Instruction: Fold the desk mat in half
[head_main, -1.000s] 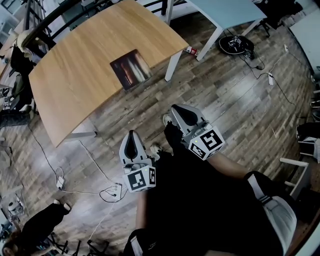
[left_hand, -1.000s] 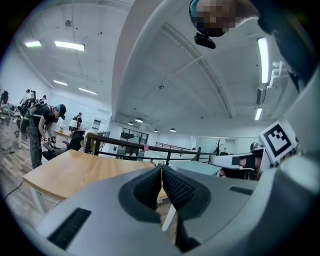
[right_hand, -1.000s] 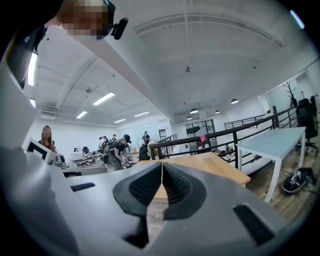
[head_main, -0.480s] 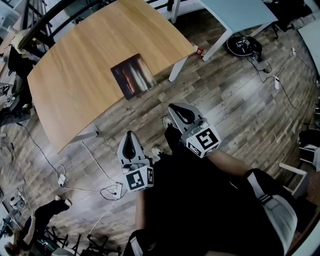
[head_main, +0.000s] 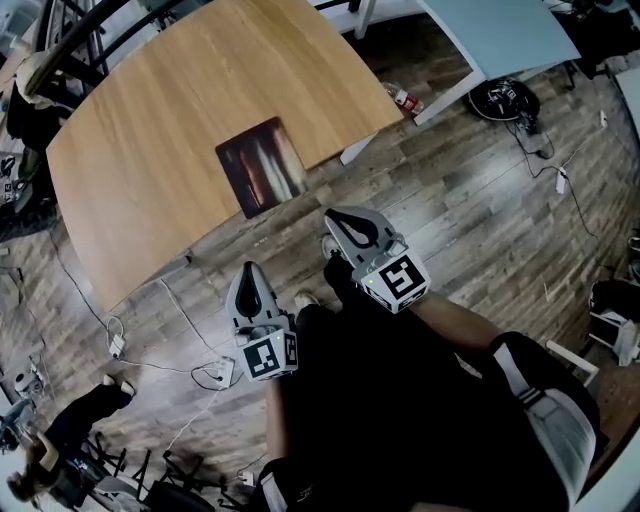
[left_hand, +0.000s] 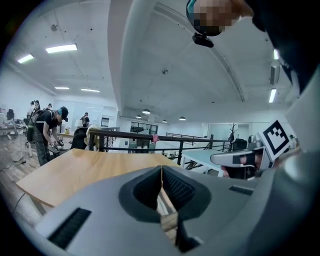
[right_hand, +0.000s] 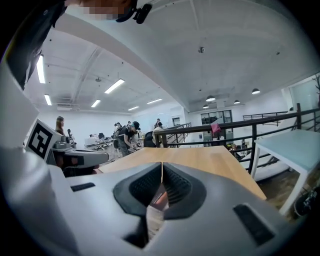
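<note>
Approach step. Left gripper (head_main: 248, 272) and right gripper (head_main: 335, 218), jaws together and empty, stand short of the table (head_main: 140, 150); desk mat (head_main: 262, 165) lies flat there, at 12 o'clock. Next: reach, open, seize its near edge.

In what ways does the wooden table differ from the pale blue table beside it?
The wooden table has a wood-grain top; the pale blue table has a plain one. The wooden table carries the dark desk mat; the pale blue table's visible part shows none. Both have white legs.

Nothing legible: the left tongs (head_main: 249, 272) and right tongs (head_main: 336, 219) bear only wordless square markers.
</note>
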